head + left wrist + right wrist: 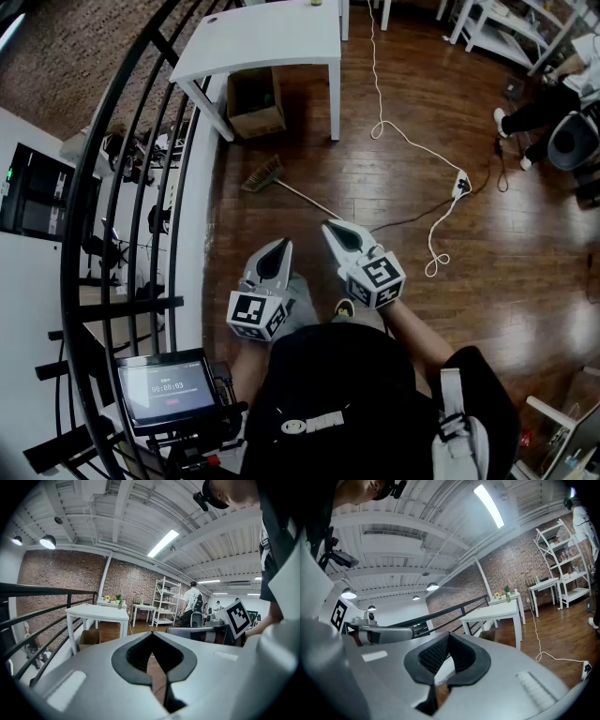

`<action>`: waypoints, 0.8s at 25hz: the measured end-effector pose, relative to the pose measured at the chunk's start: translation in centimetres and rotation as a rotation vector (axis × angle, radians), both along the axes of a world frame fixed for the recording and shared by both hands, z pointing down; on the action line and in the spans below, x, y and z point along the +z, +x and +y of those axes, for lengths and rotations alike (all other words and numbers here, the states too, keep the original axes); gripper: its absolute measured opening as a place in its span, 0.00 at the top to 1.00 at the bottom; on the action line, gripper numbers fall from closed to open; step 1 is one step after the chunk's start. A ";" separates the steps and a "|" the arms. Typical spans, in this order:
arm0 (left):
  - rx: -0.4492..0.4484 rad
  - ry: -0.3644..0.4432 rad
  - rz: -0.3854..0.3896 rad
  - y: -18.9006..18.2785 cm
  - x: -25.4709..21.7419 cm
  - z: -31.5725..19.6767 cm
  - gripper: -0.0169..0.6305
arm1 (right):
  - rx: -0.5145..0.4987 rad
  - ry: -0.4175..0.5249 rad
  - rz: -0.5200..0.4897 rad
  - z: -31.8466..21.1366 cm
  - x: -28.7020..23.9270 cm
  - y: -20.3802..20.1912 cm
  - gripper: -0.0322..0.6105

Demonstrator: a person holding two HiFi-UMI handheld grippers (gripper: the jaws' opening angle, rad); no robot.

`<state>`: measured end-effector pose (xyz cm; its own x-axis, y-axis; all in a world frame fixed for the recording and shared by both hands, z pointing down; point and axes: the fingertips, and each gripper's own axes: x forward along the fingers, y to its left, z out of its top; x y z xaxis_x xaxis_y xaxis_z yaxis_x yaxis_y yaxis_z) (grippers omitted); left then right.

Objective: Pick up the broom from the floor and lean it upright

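Left gripper (281, 248), right gripper (330, 228): jaws together, empty; broom (265, 175) flat on floor (394, 187).

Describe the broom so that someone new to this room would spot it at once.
Start at the white table at the top of the head view, with a cardboard box under it. Just in front of that box the broom lies flat on the wooden floor. Unlike the looping white cable to its right, it is a straight stick ending in a brownish brush.
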<state>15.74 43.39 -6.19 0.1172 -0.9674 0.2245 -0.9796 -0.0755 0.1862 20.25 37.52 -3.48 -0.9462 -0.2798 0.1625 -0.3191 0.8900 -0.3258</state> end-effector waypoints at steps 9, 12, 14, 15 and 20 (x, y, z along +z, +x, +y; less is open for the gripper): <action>0.070 -0.033 0.018 -9.1 3.2 -6.4 0.95 | 0.055 -0.010 0.045 -6.4 2.5 -7.6 0.94; 0.094 -0.033 0.042 -13.2 2.8 -8.4 0.95 | 0.078 -0.006 0.068 -8.5 2.3 -11.2 0.94; 0.107 -0.033 0.066 -16.6 2.6 -9.9 0.95 | 0.089 0.001 0.093 -10.0 1.9 -14.2 0.94; 0.113 -0.033 0.077 -18.2 2.6 -10.4 0.95 | 0.091 0.009 0.106 -10.4 1.8 -15.6 0.94; 0.142 -0.026 0.118 -23.1 3.1 -11.9 0.95 | 0.114 0.062 0.153 -11.5 1.4 -19.5 0.94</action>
